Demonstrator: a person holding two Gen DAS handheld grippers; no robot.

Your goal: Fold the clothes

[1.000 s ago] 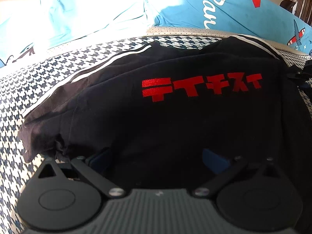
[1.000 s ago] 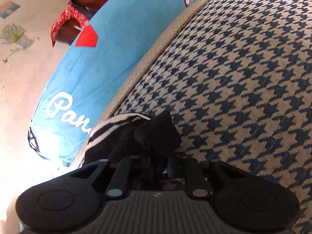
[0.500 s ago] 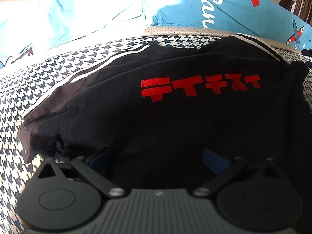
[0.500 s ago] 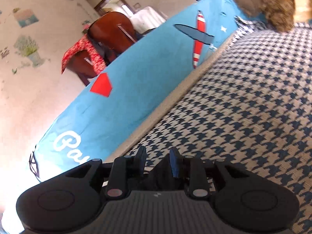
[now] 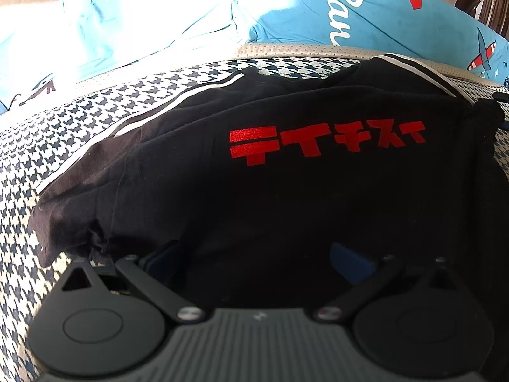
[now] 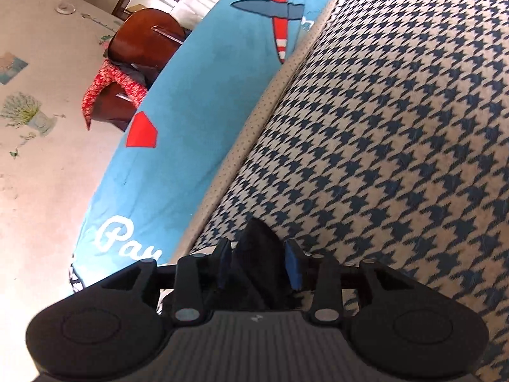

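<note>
The black T-shirt [image 5: 286, 191] with red block lettering [image 5: 324, 141] lies spread across the houndstooth-covered bed [image 5: 41, 133], white-striped sleeves toward the blue pillows [image 5: 381, 16] at the head. Its near hem runs under the left gripper [image 5: 254, 261], whose blue-padded fingers [image 5: 350, 264] stand wide apart with cloth lying between them — resting on the shirt, not pinching it, and unmoved over the last second. The change is on the right: the right gripper [image 6: 259, 264], which a second ago gripped a bunched, striped sleeve end down on the bed, has swung up and round, and its fingers [image 6: 292, 264] now stand narrow with a tuft of black cloth [image 6: 257, 248] between them; whether they have started to let go cannot be told. In the left wrist view that edge of the shirt [image 5: 486, 117] now stands in a raised fold, so the sleeve fold-in looks under way, not yet laid flat.
</note>
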